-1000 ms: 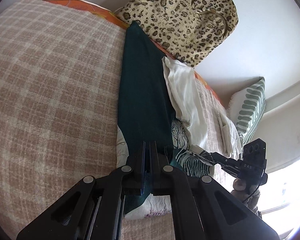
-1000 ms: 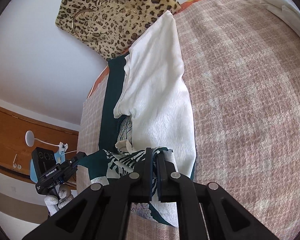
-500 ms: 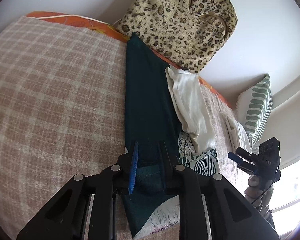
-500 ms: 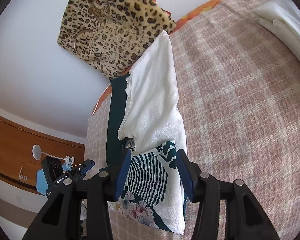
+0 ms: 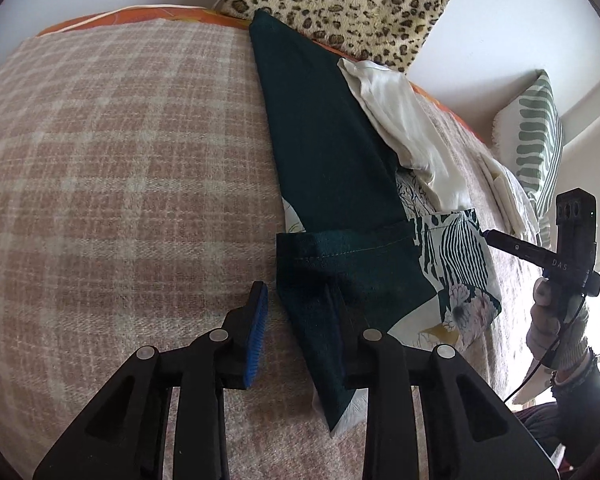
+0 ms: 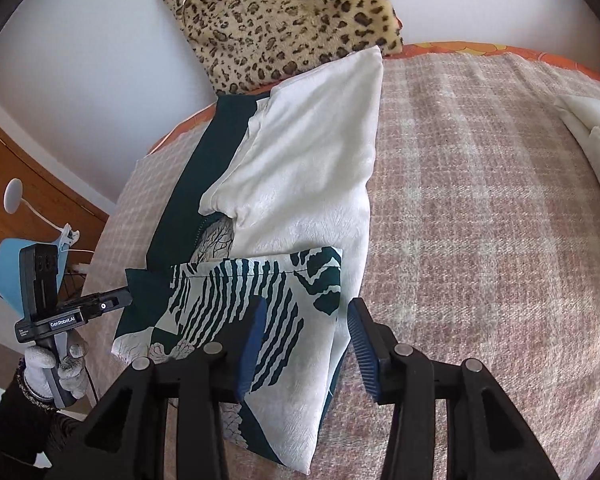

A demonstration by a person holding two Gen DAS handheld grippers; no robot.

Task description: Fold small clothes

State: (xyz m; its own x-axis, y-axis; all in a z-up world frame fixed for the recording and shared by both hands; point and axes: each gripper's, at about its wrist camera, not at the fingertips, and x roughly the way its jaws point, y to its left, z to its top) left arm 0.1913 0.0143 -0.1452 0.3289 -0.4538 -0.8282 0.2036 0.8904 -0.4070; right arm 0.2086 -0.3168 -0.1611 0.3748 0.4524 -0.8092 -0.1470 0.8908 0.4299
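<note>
Nearest to us in the left wrist view, the left gripper [image 5: 300,312] stands partly open; its jaws have just been opening, and the dark green corner of the garment [image 5: 340,200] lies between them, but the pads do not press on it. In the right wrist view the right gripper [image 6: 306,328] is also apart, its jaws have just come a little closer, and the folded zebra-print flap lies loose between them.

The garment [image 6: 236,304] lies on the checked blanket [image 6: 480,220], with its lower end folded up over itself. Only the left view shows the long green panel fully; only the right view shows the wide white side [image 6: 312,168] of it.

Each view shows the other hand: a gloved hand [image 6: 56,364] at the left edge, and a hand [image 5: 556,316] at the right edge, both gripping a handle and tilted down toward the cloth.

Farther back a leopard-print bag [image 6: 284,20] leans on the wall. Only the left view shows the striped pillow [image 5: 536,140].
</note>
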